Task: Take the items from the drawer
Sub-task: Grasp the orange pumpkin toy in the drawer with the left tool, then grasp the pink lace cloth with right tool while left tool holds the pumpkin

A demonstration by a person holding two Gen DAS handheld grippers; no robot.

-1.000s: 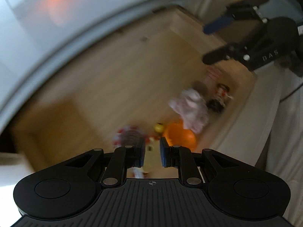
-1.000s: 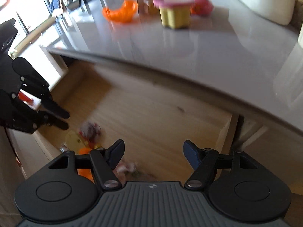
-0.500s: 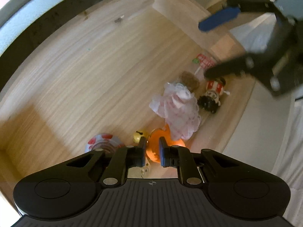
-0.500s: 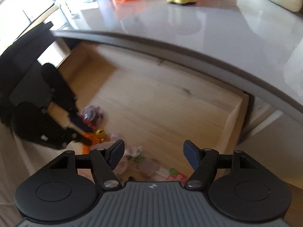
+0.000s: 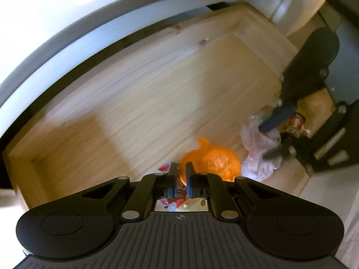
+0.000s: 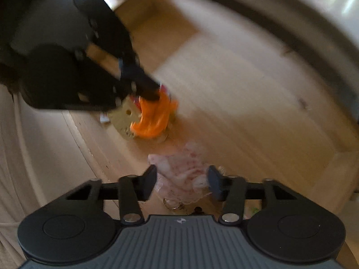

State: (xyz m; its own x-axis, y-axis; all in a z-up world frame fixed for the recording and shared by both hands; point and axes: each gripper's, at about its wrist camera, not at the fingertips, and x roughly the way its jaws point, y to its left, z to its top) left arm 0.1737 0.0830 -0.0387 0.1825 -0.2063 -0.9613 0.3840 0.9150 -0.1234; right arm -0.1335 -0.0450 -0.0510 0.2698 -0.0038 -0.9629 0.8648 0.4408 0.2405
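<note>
I see the open wooden drawer (image 5: 145, 103) filling both views, mostly bare board, with the leftover items bunched at lower right of the left view. Nothing here looks lifted clear yet, so most of the emptying remains. My right gripper (image 6: 182, 182) is closing with the crumpled pink-white wrapper (image 6: 179, 168) between its jaws; blur hides whether the pads press. My left gripper (image 5: 181, 174) is clenched on the rim of the orange pumpkin-shaped cup (image 5: 213, 161). A small figurine (image 5: 296, 124) waits at right.

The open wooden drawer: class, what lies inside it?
Inside the wooden drawer: orange translucent pumpkin, crumpled pink-white wrapper, small striped figurine. Items beneath the left gripper are partly hidden.
</note>
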